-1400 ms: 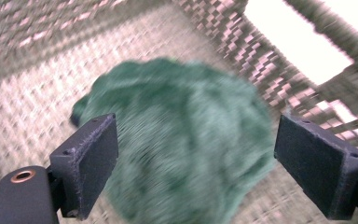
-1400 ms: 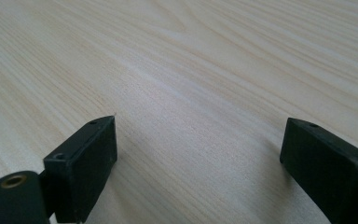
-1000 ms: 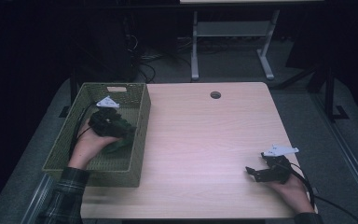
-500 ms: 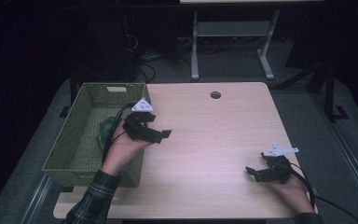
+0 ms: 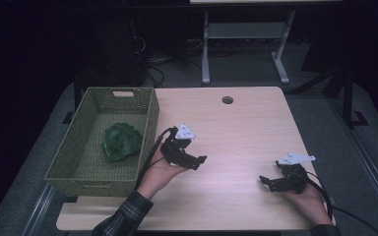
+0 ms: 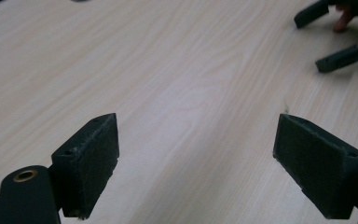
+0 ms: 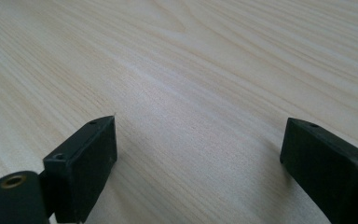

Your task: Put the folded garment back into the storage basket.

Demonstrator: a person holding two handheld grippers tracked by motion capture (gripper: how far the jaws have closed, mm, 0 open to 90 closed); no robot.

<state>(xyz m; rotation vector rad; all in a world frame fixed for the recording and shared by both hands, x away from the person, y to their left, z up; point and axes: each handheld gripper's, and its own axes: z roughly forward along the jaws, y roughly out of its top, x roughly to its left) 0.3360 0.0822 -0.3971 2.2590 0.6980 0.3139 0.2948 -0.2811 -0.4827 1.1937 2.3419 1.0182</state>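
A crumpled green cloth (image 5: 121, 141) lies inside the olive woven basket (image 5: 149, 129) at the table's left. My left gripper (image 5: 199, 161) is just right of the basket, low over the bare wood, open with nothing between its jaws (image 6: 196, 163). My right gripper (image 5: 268, 182) rests near the table's front right, also open and empty (image 7: 198, 168). In the left gripper view the right gripper's fingertips (image 6: 338, 58) show at the top right.
The light wooden table (image 5: 236, 132) has a round cable hole (image 5: 227, 100) at its far edge. A metal stand (image 5: 241, 44) and cables are on the dark floor behind. A plaid sleeve (image 5: 123, 219) comes in at the bottom left.
My left gripper has come out of the basket and moved right and down to the table, leaving the green cloth in the basket. The right gripper has stayed put.
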